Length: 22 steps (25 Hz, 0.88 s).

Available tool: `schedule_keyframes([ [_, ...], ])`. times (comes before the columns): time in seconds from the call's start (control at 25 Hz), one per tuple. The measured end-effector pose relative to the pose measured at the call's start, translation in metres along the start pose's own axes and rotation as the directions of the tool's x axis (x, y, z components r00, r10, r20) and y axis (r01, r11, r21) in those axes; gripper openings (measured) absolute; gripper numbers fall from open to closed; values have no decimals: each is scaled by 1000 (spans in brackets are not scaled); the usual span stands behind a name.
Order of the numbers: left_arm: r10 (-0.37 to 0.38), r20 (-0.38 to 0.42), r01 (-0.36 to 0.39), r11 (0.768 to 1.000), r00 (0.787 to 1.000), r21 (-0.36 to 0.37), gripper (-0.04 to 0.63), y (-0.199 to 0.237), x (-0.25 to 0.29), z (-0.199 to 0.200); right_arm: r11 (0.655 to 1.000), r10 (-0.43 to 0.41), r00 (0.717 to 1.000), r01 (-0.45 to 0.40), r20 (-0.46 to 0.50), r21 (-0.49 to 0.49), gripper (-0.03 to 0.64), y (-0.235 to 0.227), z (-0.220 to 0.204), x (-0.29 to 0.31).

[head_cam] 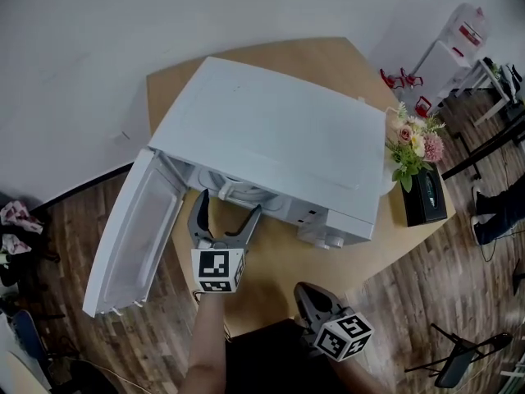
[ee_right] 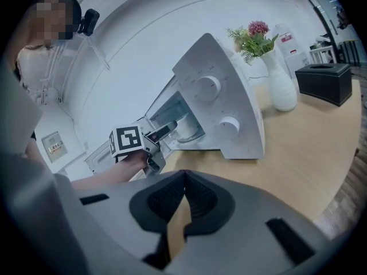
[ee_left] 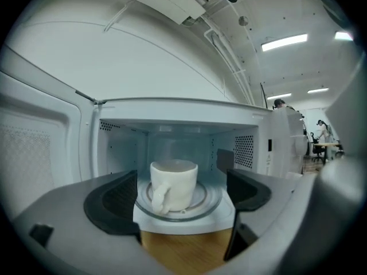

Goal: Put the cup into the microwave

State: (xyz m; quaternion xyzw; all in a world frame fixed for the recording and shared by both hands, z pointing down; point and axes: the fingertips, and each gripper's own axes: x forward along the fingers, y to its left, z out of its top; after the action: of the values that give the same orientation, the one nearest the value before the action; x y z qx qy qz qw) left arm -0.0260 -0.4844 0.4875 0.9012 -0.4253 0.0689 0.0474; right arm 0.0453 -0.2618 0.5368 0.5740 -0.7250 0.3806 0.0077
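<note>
The white cup [ee_left: 174, 184] stands upright on the glass turntable [ee_left: 198, 208] inside the white microwave [head_cam: 271, 134], its handle towards the front left. The microwave door [head_cam: 135, 236] hangs wide open at the left. My left gripper [head_cam: 228, 205] is open just in front of the oven's mouth. In the left gripper view its fingers [ee_left: 114, 202] frame the cup without touching it. My right gripper [head_cam: 305, 292] is shut and holds nothing, low over the table's near edge. From the right gripper view [ee_right: 183, 195] the left gripper [ee_right: 143, 142] shows at the oven opening.
The microwave sits on a wooden table [head_cam: 279, 269]. A white vase of flowers [head_cam: 414, 150] and a black tissue box [head_cam: 425, 197] stand at its right end. Control knobs [ee_right: 209, 87] face the front. Wooden floor [head_cam: 426, 286] surrounds the table.
</note>
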Motion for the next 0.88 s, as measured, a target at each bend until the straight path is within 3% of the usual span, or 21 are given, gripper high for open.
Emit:
schedule_keyframes([
  [0.52,9,-37,-12,996,999,-85,483,-31,-74,-1,997,67,997,-68,-33,-23,-8,7,-21,-25],
  [0.88,24,-55,-35,978,998,-208,482,-48,-134,-5,988,126,989,-132,-74,-85,-8,19,-23,-22],
])
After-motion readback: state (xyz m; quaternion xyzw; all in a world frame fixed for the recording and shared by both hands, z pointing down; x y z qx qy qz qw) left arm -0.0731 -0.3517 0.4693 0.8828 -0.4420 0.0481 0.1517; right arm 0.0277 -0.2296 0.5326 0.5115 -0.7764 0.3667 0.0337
